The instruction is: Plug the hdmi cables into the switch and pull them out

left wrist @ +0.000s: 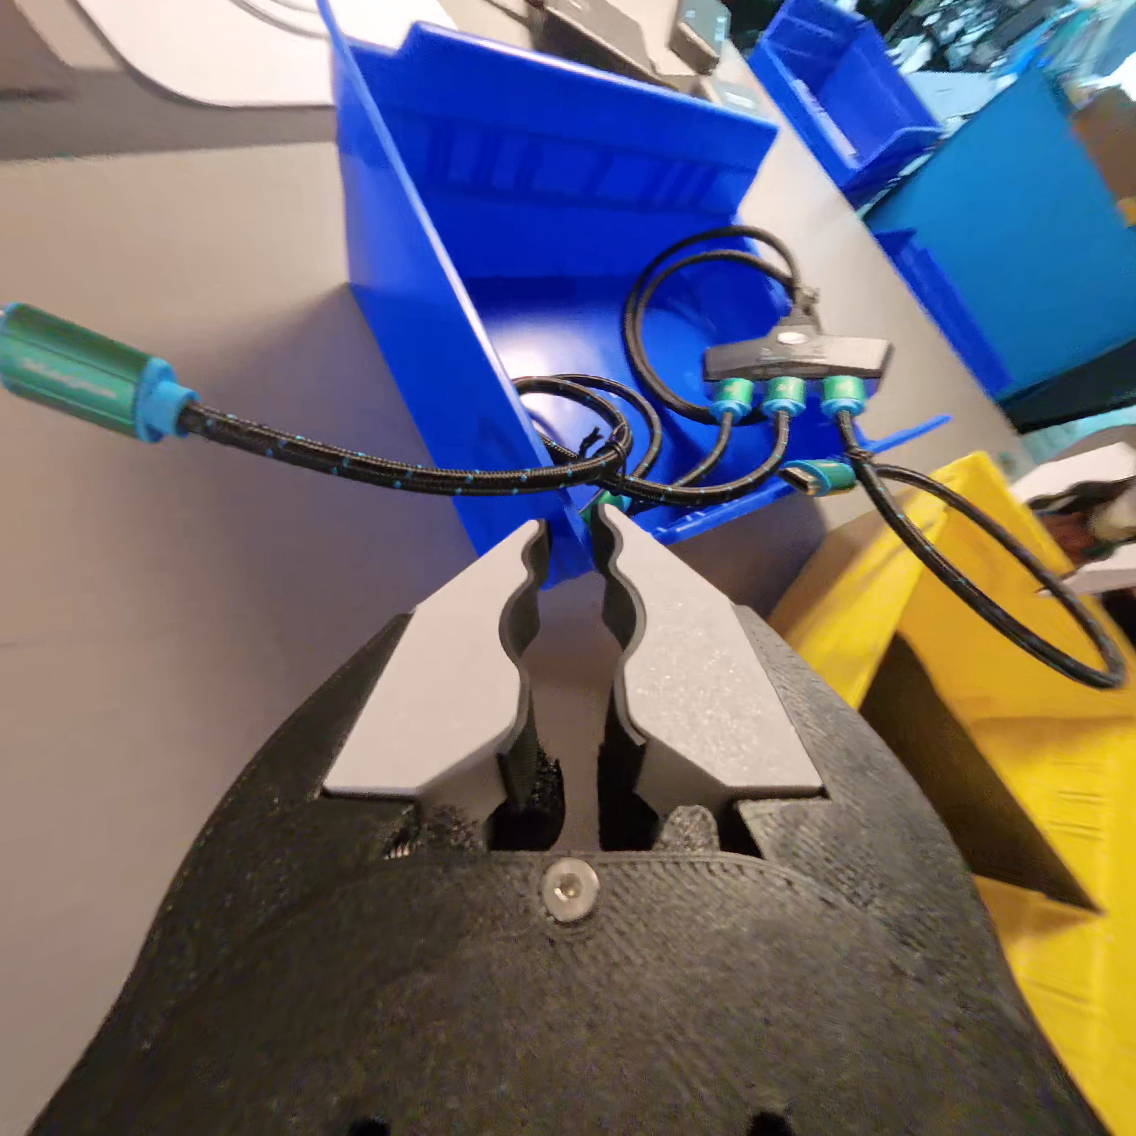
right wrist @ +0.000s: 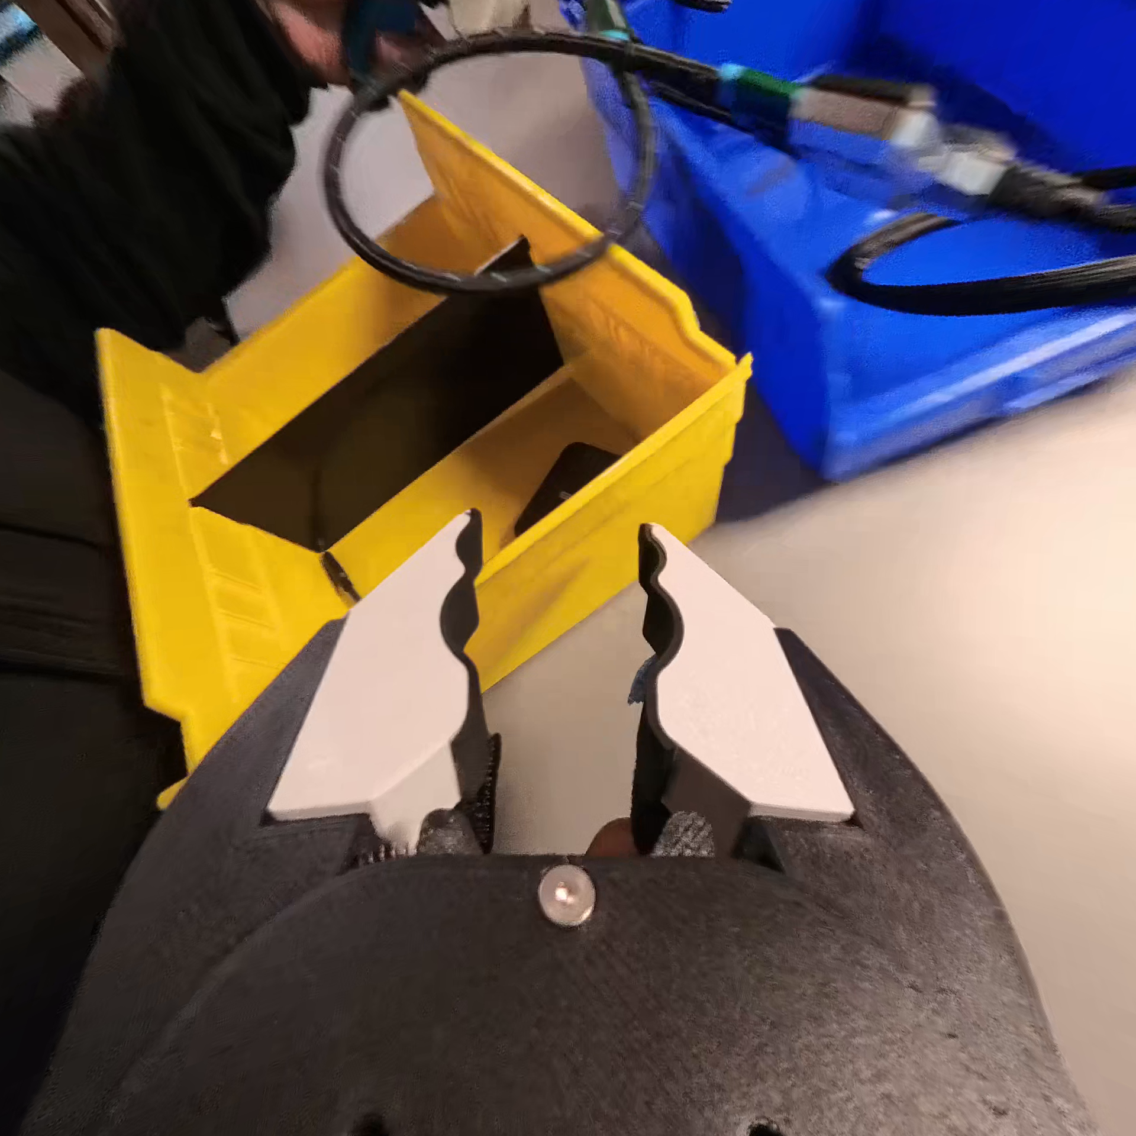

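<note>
The black hdmi switch (left wrist: 799, 359) hangs over the blue bin (left wrist: 553, 184) with three green plugs (left wrist: 787, 393) in it. Their black braided cables (left wrist: 430, 470) gather at my left gripper (left wrist: 571, 519), whose narrow jaws look closed on a green plug end (left wrist: 607, 499), mostly hidden. One free green plug (left wrist: 80, 375) sticks out left and another (left wrist: 817, 476) lies at the bin's lip. My right gripper (right wrist: 559, 528) is open and empty above the table by the yellow bin (right wrist: 615, 553). The switch (right wrist: 860, 107) shows blurred in the right wrist view, and a cable loop (right wrist: 344, 203) hangs over the yellow bin.
The yellow bin (left wrist: 922, 737) has a black divider (right wrist: 381, 418) and a black item (right wrist: 565, 479) inside. The blue bin (right wrist: 799, 307) stands beside it. More blue bins (left wrist: 842, 92) are farther back. A person's dark sleeve (right wrist: 153, 184) is at the left. Tip to tip, the grippers are about 30 centimeters apart.
</note>
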A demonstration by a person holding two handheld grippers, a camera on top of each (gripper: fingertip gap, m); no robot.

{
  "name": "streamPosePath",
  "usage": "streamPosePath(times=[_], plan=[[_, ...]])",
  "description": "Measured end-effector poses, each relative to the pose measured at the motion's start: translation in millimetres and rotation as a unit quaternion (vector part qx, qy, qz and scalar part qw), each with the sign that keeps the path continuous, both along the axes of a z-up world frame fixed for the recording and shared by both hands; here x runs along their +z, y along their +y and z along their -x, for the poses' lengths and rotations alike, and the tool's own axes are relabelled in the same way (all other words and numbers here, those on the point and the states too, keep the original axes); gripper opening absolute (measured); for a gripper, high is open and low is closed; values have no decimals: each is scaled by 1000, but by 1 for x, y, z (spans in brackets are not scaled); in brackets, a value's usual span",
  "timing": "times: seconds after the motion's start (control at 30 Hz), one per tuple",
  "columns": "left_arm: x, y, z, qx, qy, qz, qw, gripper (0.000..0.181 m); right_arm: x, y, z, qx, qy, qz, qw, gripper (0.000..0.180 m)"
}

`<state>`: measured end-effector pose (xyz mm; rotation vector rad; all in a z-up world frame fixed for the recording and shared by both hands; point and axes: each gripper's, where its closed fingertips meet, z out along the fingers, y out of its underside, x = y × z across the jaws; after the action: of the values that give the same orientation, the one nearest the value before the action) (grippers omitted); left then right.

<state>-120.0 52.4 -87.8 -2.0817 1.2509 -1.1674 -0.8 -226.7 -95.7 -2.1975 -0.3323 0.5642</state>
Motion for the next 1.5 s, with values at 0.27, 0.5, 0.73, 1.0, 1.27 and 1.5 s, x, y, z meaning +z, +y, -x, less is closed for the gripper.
streamPosePath(times=[0.27, 0.5, 0.73, 1.0, 1.27, 1.5], plan=[[0, 93, 80, 87, 80, -111, 987, 6, 1, 1, -92, -25, -159, 22, 987, 48], [55, 127, 167, 185, 173, -194, 948, 52, 31, 0, -150, -72, -245, 20, 967, 52], [50, -77, 11, -194, 168, -203, 945, 66, 13, 26, -40, 90, -163, 45, 982, 57], [-36, -101, -1, -292, 317, -243, 869, 46, -31, 16, -37, 178, -241, 70, 952, 24], [-58, -83, 116, -335, 414, -211, 820, 48, -28, 9, -113, 132, -344, 90, 925, 26], [7, -54, 139, -230, 365, -290, 854, 52, 8, 5, -73, 90, -258, 31, 962, 50]])
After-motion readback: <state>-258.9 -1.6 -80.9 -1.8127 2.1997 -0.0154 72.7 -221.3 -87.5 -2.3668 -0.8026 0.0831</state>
